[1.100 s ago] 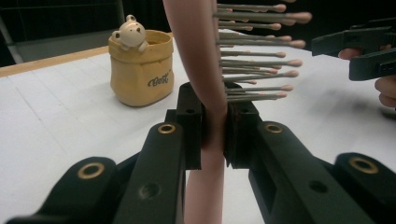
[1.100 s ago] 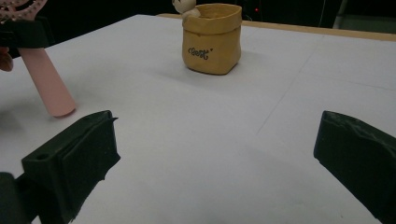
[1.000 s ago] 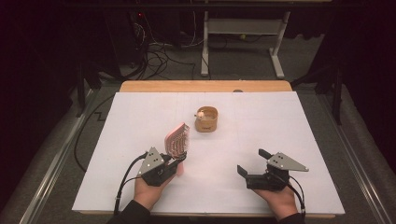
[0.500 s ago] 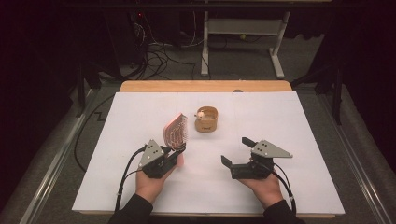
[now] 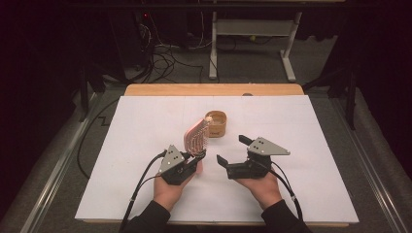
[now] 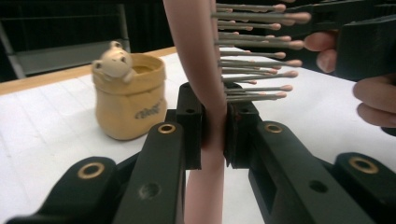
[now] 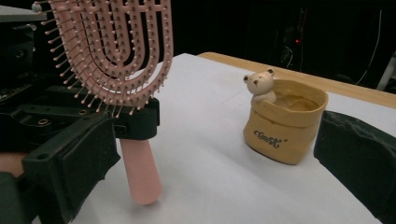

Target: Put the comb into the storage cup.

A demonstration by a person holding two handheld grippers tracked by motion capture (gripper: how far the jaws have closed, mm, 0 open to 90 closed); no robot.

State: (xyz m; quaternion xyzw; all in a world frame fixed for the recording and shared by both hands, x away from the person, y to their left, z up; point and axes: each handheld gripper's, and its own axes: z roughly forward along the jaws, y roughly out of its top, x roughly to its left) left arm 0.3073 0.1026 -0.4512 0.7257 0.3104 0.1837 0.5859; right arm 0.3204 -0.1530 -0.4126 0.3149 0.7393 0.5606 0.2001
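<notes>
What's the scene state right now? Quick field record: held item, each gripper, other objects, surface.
held item: pink hairbrush, upright, bristle head up
left gripper: shut on the brush's handle
right gripper: open, nothing between the jaws, beside the brush
other objects: yellow pot with bear figure, standing behind the brush, apart from it
surface: white table cover

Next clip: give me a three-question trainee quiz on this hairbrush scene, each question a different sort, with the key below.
1. True or false: the left tool is shut on the pink hairbrush at its handle.
2. Which way do the brush bristles point in the high view? A. toward the right tool B. away from it C. straight down at the table
3. Fill in: a small ____ figure sits on the rim of the yellow pot.

Key
1. True: both pads press on the handle just below the bristles.
2. A.
3. Bear.
</notes>
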